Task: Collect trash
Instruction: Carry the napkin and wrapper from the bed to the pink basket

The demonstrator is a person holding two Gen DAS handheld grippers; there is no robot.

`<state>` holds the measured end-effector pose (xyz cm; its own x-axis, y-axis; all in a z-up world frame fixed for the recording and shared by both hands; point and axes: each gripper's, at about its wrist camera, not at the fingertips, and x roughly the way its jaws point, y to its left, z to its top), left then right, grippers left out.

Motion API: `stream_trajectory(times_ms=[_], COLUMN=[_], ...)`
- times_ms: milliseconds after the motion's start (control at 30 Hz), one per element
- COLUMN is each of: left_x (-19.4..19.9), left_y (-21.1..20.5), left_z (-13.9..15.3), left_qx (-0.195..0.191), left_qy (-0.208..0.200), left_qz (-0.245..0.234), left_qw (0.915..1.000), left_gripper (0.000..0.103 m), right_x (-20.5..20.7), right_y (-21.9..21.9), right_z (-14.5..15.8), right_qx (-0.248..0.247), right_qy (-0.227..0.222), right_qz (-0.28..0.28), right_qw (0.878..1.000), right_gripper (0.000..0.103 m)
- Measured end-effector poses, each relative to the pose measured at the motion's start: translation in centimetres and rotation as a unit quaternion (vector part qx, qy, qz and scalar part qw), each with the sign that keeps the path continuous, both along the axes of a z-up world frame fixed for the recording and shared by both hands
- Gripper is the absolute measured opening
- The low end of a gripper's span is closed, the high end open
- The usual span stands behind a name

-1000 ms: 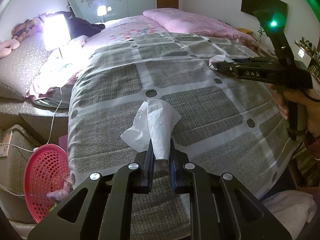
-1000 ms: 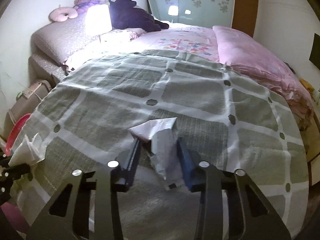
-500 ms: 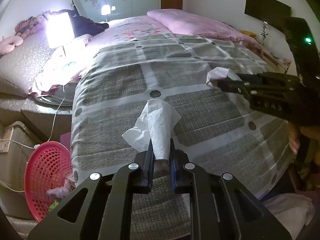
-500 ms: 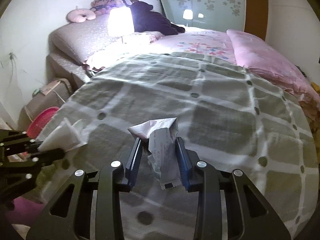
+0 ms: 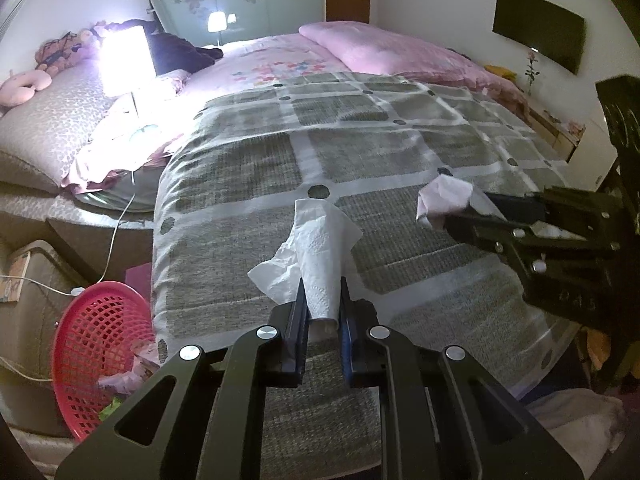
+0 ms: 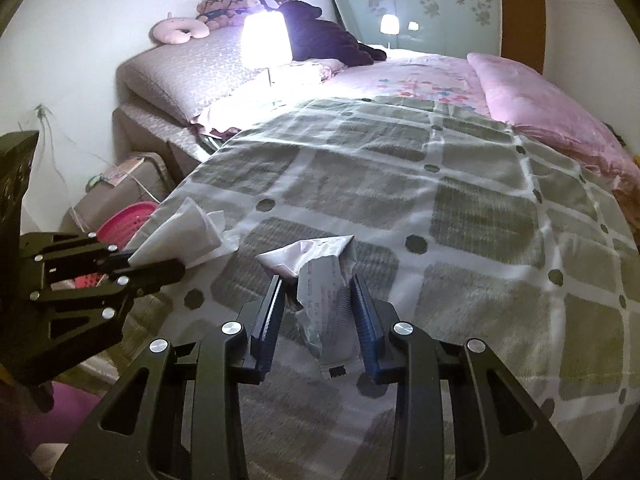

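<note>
We see two pieces of trash, one per gripper, both held above the grey-and-white checked bedspread [image 5: 248,184]. The left gripper [image 5: 323,300] is clamped tight on a white embossed paper tissue [image 5: 320,248], a soft cone whose long axis runs up and away from the fingers. The right gripper [image 6: 318,292] pinches a crumpled printed foil wrapper [image 6: 320,276] (torn end pointing forward). One red plastic mesh basket [image 5: 96,340] sits on the floor beside the bed.

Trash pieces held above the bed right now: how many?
2: a white tissue clamped in the left gripper, and a crumpled wrapper in the right gripper. More lies in the red basket.
</note>
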<state>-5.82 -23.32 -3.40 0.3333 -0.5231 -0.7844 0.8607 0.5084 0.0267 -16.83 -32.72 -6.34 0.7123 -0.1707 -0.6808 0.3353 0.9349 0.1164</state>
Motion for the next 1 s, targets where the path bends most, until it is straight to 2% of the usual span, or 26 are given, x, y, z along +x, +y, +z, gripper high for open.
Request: stream_trajectory(times_ms=[267,633,833,1000], left_x=[0.3,2.5,4.7,7.4], left_y=[0.7,4.6,8.0,11.8], left_z=[0.4,1.6,1.9,1.2], left_qx=[-0.003,-0.012,-0.012,-0.002], left_qy=[-0.003,-0.007,-0.009,-0.011], left_qz=[0.008,0.061,0.111,0.172], left_qw=[1.0,0.9981,0.9937,0.9849], left_gripper=[0.012,0.012,0.012,0.012], right_x=[-0.1,1.5,4.2,6.8], right_y=[1.4,4.3,6.9,9.1], right_z=[-1.0,-0.3,0.4,1.0], right_qx=[0.003,0.004,-0.003,-0.008], right_qy=[0.01,0.003,0.003,0.004], right_qz=[0.011,0.051,0.093,0.123], right_qw=[1.0,0.999,0.996,0.992], right_gripper=[0.034,0.034,0.034,0.034])
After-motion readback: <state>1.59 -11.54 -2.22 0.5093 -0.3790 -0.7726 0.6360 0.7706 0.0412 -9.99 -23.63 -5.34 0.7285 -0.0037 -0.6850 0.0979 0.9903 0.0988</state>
